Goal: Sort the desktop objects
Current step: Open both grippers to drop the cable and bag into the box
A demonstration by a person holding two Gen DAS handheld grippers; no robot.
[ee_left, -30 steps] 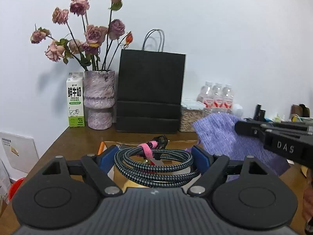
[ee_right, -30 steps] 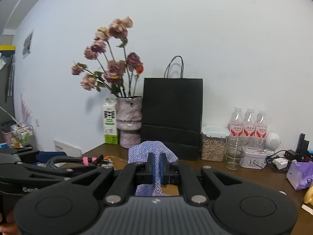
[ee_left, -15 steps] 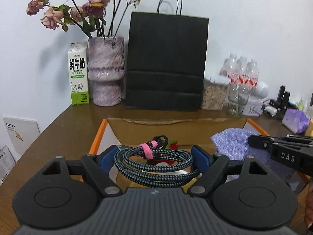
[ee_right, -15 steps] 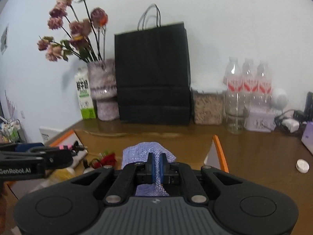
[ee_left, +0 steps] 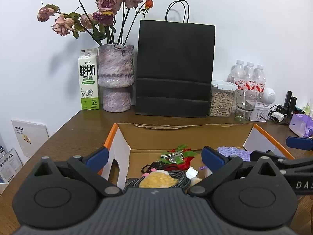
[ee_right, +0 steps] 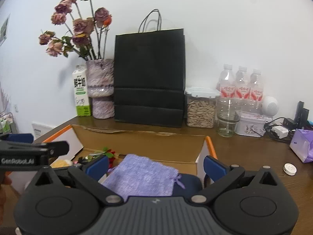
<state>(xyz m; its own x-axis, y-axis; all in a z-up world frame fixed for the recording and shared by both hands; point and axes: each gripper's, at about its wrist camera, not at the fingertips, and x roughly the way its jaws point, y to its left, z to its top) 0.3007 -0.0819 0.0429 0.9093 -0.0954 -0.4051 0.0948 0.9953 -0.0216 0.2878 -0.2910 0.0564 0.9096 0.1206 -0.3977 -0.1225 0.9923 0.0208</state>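
Cardboard box (ee_left: 183, 135) with orange edges sits straight ahead of and below both claws, and it now takes most of the sorted things. The left claw (ee_left: 154, 155) stands wide open with nothing between its blue pads; its jaws have just been opening, and the braided cable coil (ee_left: 181, 178) lies loose in the box directly beneath it, ringed around a yellow sponge-like lump (ee_left: 158, 180). A metal hair clip (ee_left: 173, 156), black hair ties and a red and green decoration (ee_left: 185, 159) lie just beyond the coil. The right claw (ee_right: 155, 165) is also spread fully; its jaws have just been opening too, and the purple knitted pouch (ee_right: 142, 176) rests in the box between and just under the pads, touched by neither as far as the view shows.

Both deliveries appear complete, so this round of sorting looks done. Left on the table, to the right of the right claw, are a small white round cap (ee_right: 289, 169) and a purple tissue pack (ee_right: 302, 146); farther back, a charger with cables (ee_right: 278, 131). Whether the items along the wall, such as the black paper bag (ee_left: 174, 68) and milk carton (ee_left: 88, 79), belong to the job cannot be told.
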